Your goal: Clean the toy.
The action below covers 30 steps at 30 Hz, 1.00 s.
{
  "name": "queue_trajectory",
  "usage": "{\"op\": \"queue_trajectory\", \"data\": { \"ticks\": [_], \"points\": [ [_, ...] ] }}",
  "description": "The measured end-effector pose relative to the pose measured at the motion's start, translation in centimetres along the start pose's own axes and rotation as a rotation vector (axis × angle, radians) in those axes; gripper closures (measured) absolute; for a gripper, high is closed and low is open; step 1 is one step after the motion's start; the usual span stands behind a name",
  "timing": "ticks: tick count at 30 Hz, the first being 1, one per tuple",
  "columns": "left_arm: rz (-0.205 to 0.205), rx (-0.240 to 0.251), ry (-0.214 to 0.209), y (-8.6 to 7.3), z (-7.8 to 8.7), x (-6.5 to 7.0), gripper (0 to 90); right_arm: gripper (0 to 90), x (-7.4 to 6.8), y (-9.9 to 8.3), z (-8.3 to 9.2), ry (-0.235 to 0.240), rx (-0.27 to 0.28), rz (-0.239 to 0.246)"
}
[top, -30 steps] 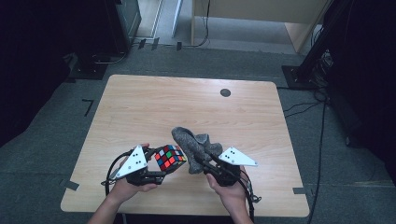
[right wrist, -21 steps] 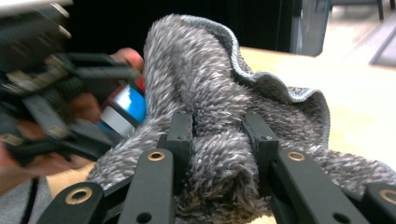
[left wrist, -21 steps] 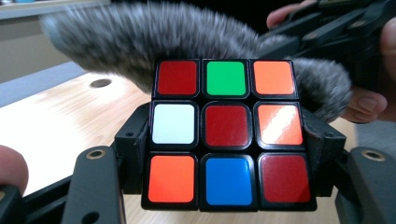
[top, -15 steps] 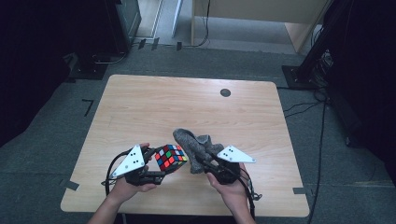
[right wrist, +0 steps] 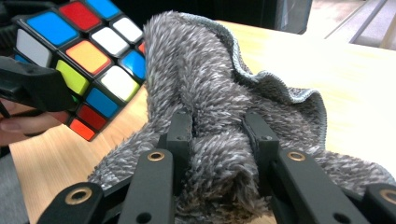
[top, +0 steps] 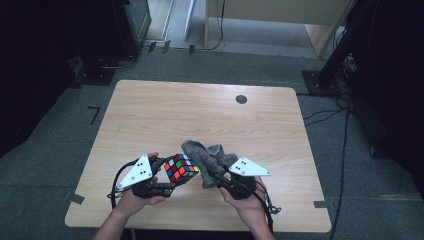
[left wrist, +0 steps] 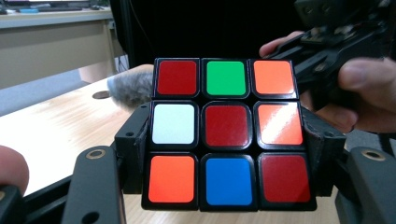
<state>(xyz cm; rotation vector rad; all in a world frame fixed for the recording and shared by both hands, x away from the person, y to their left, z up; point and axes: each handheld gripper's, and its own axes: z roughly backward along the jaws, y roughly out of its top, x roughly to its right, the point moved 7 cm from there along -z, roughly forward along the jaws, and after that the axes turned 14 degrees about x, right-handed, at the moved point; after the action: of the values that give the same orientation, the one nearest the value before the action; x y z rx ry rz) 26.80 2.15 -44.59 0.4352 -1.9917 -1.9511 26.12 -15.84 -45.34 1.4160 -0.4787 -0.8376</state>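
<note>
Two grippers are busy: my left gripper (top: 167,181) is clamping a scrambled Rubik's cube (top: 181,168) above the near table edge, my right gripper (top: 214,176) is pinching a fluffy grey cloth (top: 206,156) against the cube's right side. Wiping looks underway; I can't tell which faces are left. I'm working over a light wooden table (top: 200,115), grey carpet (top: 350,170) around, dark room.

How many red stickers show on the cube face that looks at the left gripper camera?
4 on the multicoloured puzzle cube: top-left corner, centre, bottom-right corner, plus the glare-washed middle-right one, which might be orange. The other faces are hidden there.
</note>
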Motion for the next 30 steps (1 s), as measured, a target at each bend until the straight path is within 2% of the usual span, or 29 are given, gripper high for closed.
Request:
{"op": "queue_trajectory", "data": {
  "ticks": [2,5,6,8,9,10,14,15,16,18,20,22,23,24,25,27,28,29,30],
  "points": [
    [-0.012,-0.025,0.01,-0.5,-0.2,0.0,34.3,69.0,-0.5,1.0,0.3,0.023,0.046,-0.015],
    [-0.021,-0.035,-0.008,-0.8,-0.6,0.6,34.3,68.9,-2.0,2.5,0.8,0.081,0.118,0.0],
    [-0.027,-0.032,-0.016,-0.7,-0.7,0.8,34.3,68.9,-2.5,2.7,0.8,0.097,0.13,-0.001],
    [-0.033,-0.02,-0.027,-0.3,-0.7,1.2,34.3,68.8,-2.9,2.3,0.5,0.112,0.109,0.019],
    [-0.051,-0.032,-0.015,-0.3,-0.7,1.2,34.3,68.7,-2.7,1.8,0.3,0.106,0.094,0.028],
    [-0.056,-0.033,-0.01,-0.2,-0.6,1.1,34.3,68.7,-2.4,1.4,0.2,0.099,0.097,0.016],
    [-0.019,0.009,-0.006,0.2,-0.1,0.5,34.3,69.2,-0.2,-0.3,-0.3,-0.005,-0.003,0.028],
    [-0.028,0.003,-0.001,0.1,-0.2,0.4,34.3,69.3,0.0,-0.3,-0.2,-0.012,0.005,0.011],
    [-0.037,-0.015,-0.001,-0.1,-0.3,0.5,34.3,69.3,-0.2,0.1,0.0,0.002,0.027,-0.004],
    [-0.06,-0.043,-0.004,-0.7,-0.6,0.8,34.3,69.2,-1.2,1.3,0.4,0.042,0.08,-0.007],
    [-0.078,-0.058,-0.015,-1.0,-1.0,1.3,34.3,69.2,-2.7,2.3,0.6,0.096,0.123,0.018],
    [-0.082,-0.053,-0.02,-0.7,-1.0,1.6,34.3,69.2,-3.5,2.5,0.5,0.117,0.127,0.047],
    [-0.09,-0.058,-0.011,-0.6,-0.9,1.5,34.3,69.1,-3.6,2.1,0.3,0.11,0.115,0.061],
    [-0.088,-0.05,-0.008,-0.5,-0.8,1.4,34.3,69.2,-3.2,1.8,0.2,0.11,0.116,0.038],
    [-0.072,-0.034,-0.004,-0.2,-0.5,1.2,34.3,69.2,-2.6,1.3,0.1,0.091,0.093,0.019],
    [-0.042,0.005,-0.003,0.4,-0.1,0.7,34.3,69.4,-0.9,0.1,-0.2,0.019,0.031,0.021],
    [-0.03,0.016,-0.002,0.6,0.1,0.5,34.3,69.6,-0.3,-0.3,-0.2,-0.002,0.013,0.024],
    [-0.036,0.014,0.001,0.5,0.1,0.3,34.3,69.7,0.0,-0.3,-0.1,-0.013,0.015,0.019],
    [-0.054,-0.009,0.002,0.1,0.0,0.3,34.3,69.8,0.0,0.0,0.1,-0.009,0.032,0.006]
  ]
}}
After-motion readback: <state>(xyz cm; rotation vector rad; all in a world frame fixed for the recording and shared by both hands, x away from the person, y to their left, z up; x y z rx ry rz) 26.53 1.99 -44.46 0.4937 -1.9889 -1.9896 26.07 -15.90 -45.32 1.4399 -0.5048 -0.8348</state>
